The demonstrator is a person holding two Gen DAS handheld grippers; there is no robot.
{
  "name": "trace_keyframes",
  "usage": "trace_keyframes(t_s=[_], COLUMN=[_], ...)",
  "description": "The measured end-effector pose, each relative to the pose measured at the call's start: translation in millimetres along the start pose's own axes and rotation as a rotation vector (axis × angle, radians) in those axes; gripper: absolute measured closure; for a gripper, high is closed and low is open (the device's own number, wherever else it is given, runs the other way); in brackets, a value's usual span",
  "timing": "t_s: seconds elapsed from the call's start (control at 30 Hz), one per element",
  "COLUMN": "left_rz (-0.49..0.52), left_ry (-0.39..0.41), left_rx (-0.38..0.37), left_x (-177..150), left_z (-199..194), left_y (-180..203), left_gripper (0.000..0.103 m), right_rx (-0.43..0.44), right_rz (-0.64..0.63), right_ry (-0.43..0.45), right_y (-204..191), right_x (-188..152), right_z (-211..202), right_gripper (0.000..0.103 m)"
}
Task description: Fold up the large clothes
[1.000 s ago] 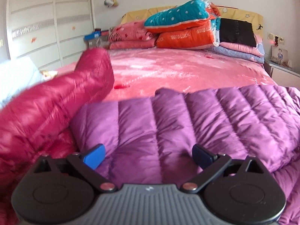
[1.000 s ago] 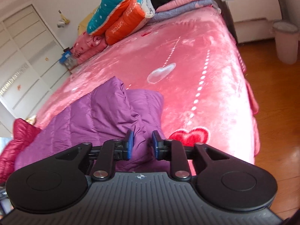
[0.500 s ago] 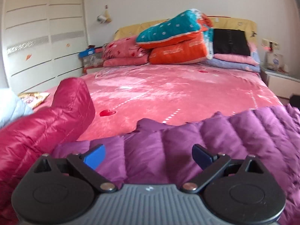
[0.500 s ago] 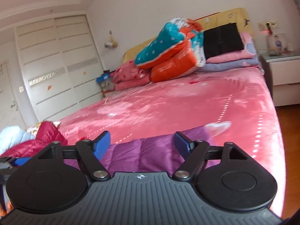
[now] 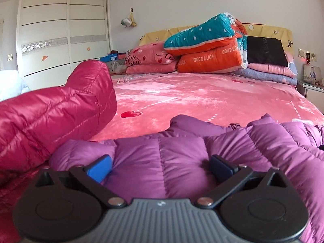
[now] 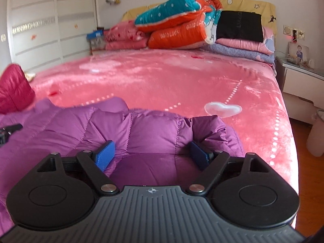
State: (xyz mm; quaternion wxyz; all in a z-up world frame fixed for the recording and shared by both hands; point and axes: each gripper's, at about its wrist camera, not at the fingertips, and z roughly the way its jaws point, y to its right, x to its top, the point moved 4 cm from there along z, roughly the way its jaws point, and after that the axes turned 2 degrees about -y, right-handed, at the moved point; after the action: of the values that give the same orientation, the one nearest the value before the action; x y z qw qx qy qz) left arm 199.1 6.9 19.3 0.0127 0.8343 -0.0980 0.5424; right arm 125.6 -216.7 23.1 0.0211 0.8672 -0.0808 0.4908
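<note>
A purple down jacket [image 5: 182, 151] lies spread across the near end of a bed covered by a pink blanket [image 5: 202, 99], its quilted panels puffed and rumpled. The left gripper [image 5: 161, 167] hangs low over the jacket with its jaws set wide; the blue pads [image 5: 100, 169] flank a bulge of purple fabric, and whether they press it cannot be told. The right gripper [image 6: 151, 155] sits over the jacket's other end, near the blanket's right edge, its jaws opening to nearly full spread; a fold of the jacket rises between them, and the pads do not seem to pinch it. In the right wrist view the tip of the left gripper pokes in above the jacket at the frame's left edge.

Beside the jacket, on its left, a red down jacket [image 5: 50, 117] lies heaped, one padded end lifted clear of the blanket. Beyond the purple jacket, at the head of the bed, folded quilts [image 5: 206, 46] in teal and orange are stacked against a yellow headboard [image 5: 269, 32], with pink pillows [image 5: 149, 60] beside them. A white wardrobe [image 5: 60, 30] stands beyond the red jacket.
</note>
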Motion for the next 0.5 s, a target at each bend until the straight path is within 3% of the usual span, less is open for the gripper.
trace_keyframes(t_s=[0.5], left_rz=[-0.021], left_ry=[-0.019], left_rx=[-0.025], left_x=[-8], left_z=[18], left_y=[-2], left_gripper=[0.000], right_rx=[-0.042], right_rz=[-0.069], right_ry=[-0.044], right_y=[-11], right_x=[-17], right_z=[33], right_gripper=[0.000])
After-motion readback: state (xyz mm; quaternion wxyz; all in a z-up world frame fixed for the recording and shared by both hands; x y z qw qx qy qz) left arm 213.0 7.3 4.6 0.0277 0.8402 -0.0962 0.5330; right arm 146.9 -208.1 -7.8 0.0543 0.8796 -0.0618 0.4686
